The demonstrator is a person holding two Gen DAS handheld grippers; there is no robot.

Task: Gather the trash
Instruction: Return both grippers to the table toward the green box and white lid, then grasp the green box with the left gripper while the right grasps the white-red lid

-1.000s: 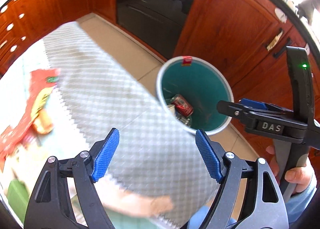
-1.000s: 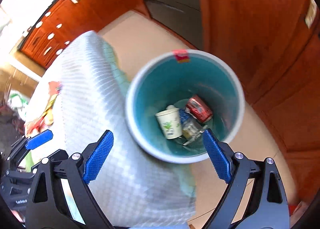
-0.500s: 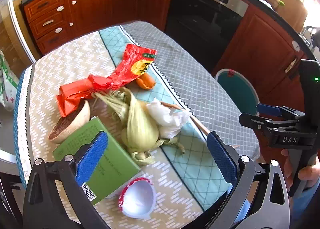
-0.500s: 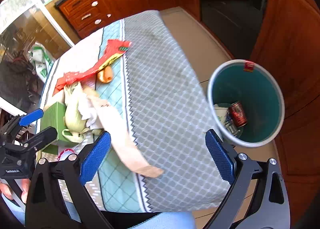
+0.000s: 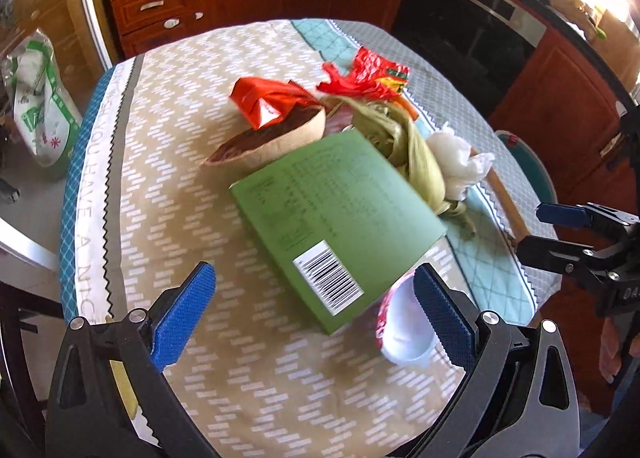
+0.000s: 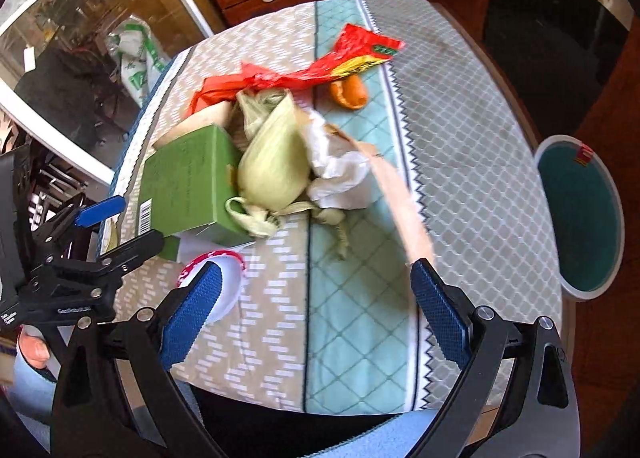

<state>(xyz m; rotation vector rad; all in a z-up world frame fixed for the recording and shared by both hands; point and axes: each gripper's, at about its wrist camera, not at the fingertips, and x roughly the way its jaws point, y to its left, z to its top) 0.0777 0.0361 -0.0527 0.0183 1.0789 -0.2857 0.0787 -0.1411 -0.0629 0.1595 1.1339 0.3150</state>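
Both grippers hang above the table, pointing steeply down at the litter pile.

Left gripper: its jaws have just been opening and now stand wide, nothing between the pads. Right gripper: also spread wide and empty.

Trash is heaped mid-table: a green box lying flat, barcode end nearest the left gripper; a white cup on its side just beside the box's near corner; a corn husk leaning against the box; crumpled tissue touching the husk; a red wrapper and an orange peel farther back; a brown shell-like piece behind the box, kind unclear.

The bin stands on the floor off the table's far right edge, well apart from the pile.

Step in hand, as I read it: choosing the next piece to grab.

How to do it well:
1. Left gripper looks best placed for the box or cup. The cup is light and rounded; I'd close across its rim, gently, or it may squirt out.
2. For the box, take the short barcode end, not the broad face; the jaws may not span that.
3. Right gripper suits the husk or tissue; pinch low into the bulk so loose leaves don't trail.
4. Take 1 item per gripper and lift clear before swinging to the bin.
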